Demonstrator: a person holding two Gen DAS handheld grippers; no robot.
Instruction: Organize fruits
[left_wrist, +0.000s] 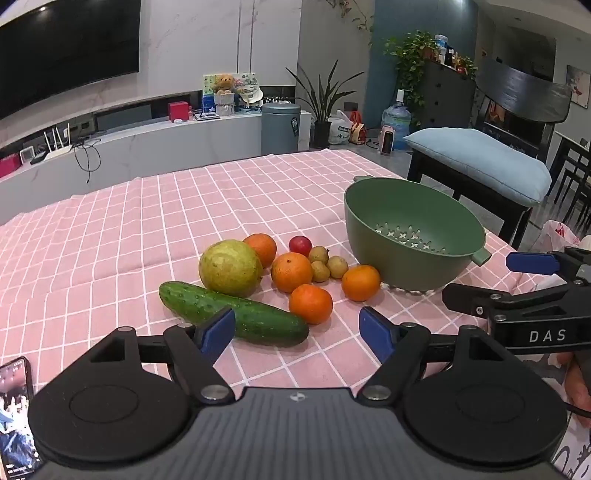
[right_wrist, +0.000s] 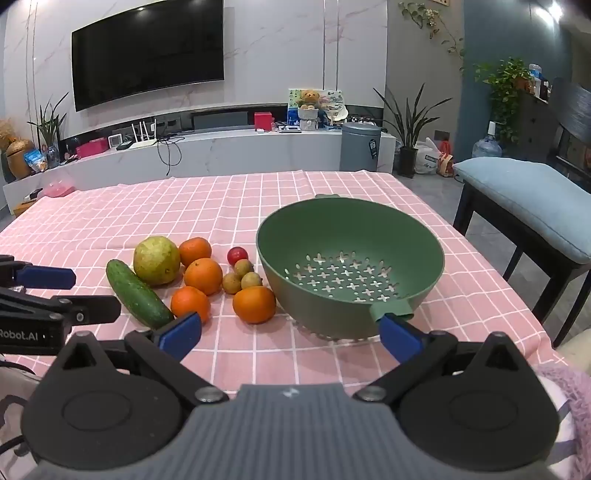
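Four oranges, with other produce, are laid loose on the worktop beside a bare green colander.

A yellow-green guava, a cucumber, a small red fruit and three brown longans are clustered with the oranges just left of the colander, on a pink checked cloth. The left gripper is held wide open near the cucumber's end, nothing gripped; the right gripper is likewise spread open and empty, one fingertip seen just before the colander's handle tab.
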